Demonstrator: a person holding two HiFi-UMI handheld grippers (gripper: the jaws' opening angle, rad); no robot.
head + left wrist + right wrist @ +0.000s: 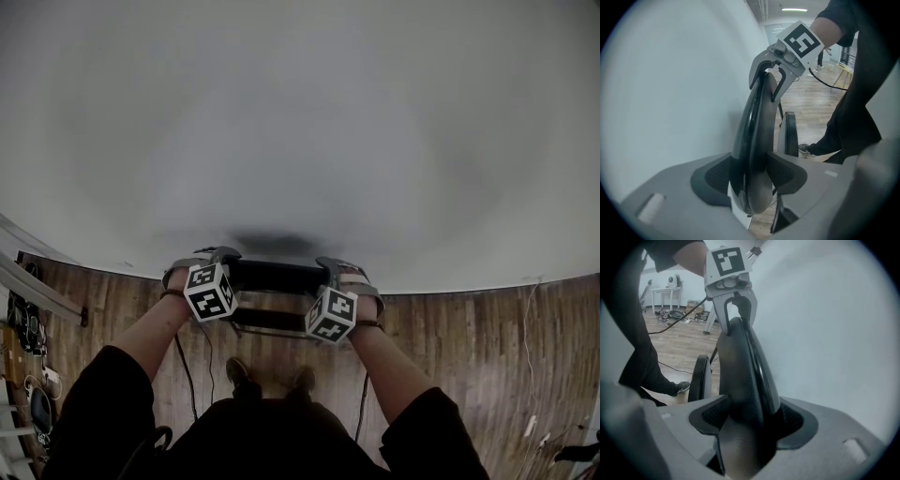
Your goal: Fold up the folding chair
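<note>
Position: one chair (pixel 277 277) stands against the wall (pixel 300 112), directly ahead of the person's two shoes (pixel 239 372). The backrest's top edge runs level between the two grippers. A second dark panel (pixel 790 133) stands upright close behind the backrest, so the chair reads as folded flat.

Tools: the left gripper (pixel 217 255) straddles the left end of the top edge and the right gripper (pixel 333 265) straddles the right end. In the left gripper view the backrest (pixel 757 122) runs up between the pads (pixel 715 178). They lie along both its faces, but the grasp looks slackened rather than clenched, though at this angle I cannot be certain. In the right gripper view the backrest (pixel 740 362) also sits between the jaws, with a dark gap on the wall side, so I log it as released. Each view shows the opposite gripper astride the far end of the edge.

Clearance: almost none between backrest and wall. The wood floor (pixel 469 328) is open to the right, apart from a thin white cable (pixel 530 319). At the left, a rail (pixel 37 286) and loose gear crowd the skirting. Two dark cables (pixel 187 375) trail down beside the legs.

Count: chair, one; grippers, two; marker cubes (pixel 208 291), two.
</note>
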